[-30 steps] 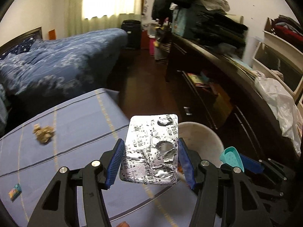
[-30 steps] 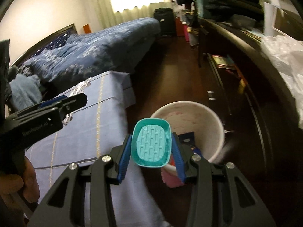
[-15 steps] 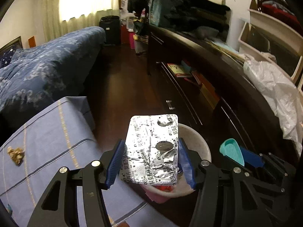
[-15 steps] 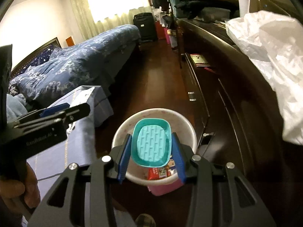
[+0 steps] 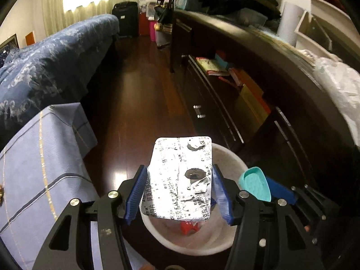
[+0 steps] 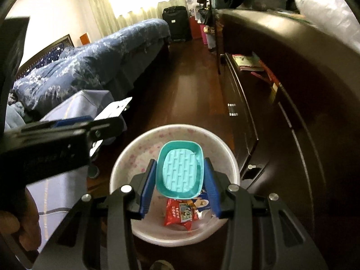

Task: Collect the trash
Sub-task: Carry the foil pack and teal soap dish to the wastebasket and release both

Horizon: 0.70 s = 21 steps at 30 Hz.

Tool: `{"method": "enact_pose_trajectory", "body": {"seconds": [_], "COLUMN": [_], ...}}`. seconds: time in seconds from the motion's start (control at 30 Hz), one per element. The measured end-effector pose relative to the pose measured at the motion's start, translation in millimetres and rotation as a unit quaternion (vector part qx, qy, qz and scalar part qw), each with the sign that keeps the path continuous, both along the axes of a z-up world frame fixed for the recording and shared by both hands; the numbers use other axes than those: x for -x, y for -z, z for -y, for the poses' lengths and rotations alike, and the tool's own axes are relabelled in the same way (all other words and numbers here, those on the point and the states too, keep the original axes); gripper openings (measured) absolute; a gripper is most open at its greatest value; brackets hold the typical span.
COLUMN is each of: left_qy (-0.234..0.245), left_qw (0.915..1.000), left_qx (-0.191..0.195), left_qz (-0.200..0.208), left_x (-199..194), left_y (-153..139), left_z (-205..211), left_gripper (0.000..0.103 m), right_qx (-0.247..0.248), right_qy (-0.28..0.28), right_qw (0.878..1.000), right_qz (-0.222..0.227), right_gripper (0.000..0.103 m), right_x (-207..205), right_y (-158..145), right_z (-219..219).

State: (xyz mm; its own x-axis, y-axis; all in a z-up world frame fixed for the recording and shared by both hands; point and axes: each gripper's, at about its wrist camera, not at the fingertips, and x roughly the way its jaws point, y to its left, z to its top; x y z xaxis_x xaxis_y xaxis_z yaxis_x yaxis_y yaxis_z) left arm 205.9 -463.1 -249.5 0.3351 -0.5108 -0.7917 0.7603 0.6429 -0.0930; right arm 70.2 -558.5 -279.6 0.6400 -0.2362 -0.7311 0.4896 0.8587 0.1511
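Observation:
My left gripper [image 5: 180,191] is shut on a silver foil pill blister [image 5: 180,177] and holds it above the white waste bin [image 5: 231,157]. My right gripper [image 6: 180,180] is shut on a teal plastic lid [image 6: 180,168] and holds it over the same bin [image 6: 135,153]. The bin holds a red snack wrapper [image 6: 177,213] and a blue-white packet [image 6: 203,201]. The teal lid and right gripper show at the right of the left wrist view [image 5: 255,183]. The left gripper with the blister shows at the left of the right wrist view [image 6: 67,135].
A blue striped cloth-covered table [image 5: 33,168] stands left of the bin. A dark wooden cabinet [image 5: 258,103] runs along the right. A bed with a blue quilt [image 5: 56,56] lies at the back left. Dark wood floor [image 5: 139,90] runs between them.
Both grippers have moved from over the blue table to above the waste bin, still holding the blister and the teal lid. The bin's contents have come into view.

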Motion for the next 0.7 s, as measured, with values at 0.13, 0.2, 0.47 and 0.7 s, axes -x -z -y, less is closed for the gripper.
{"method": "enact_pose_trajectory", "body": {"seconds": [0.13,0.2,0.47,0.7], "left_qy": [-0.006,-0.008,-0.006,-0.019], "left_qw": [0.9999,0.9998,0.9998,0.9994], "left_qx": [-0.005,-0.002,0.007,0.026], "left_qz": [-0.011,-0.017,-0.017,-0.012], "left_x": [-5.0,-7.4,-6.4,-1.5], "left_y": [8.5,9.4,2.1,-17.9], "left_z": [5.9,6.9,5.3,-21.4], "left_gripper": [0.061,0.066,0.082,0.085], "right_qx": [-0.002,-0.001,0.006,0.001], "right_qy": [-0.002,-0.001,0.006,0.015], "right_qw": [1.0,1.0,1.0,1.0], "right_qz": [-0.007,-0.009,0.0,0.005], "right_gripper": [0.043,0.045,0.059,0.06], "right_x": [-5.5,-7.7,-5.8,11.0], "right_y": [13.8,18.1,16.2,0.8], "right_z": [3.9,5.6,1.9,-9.8]}}
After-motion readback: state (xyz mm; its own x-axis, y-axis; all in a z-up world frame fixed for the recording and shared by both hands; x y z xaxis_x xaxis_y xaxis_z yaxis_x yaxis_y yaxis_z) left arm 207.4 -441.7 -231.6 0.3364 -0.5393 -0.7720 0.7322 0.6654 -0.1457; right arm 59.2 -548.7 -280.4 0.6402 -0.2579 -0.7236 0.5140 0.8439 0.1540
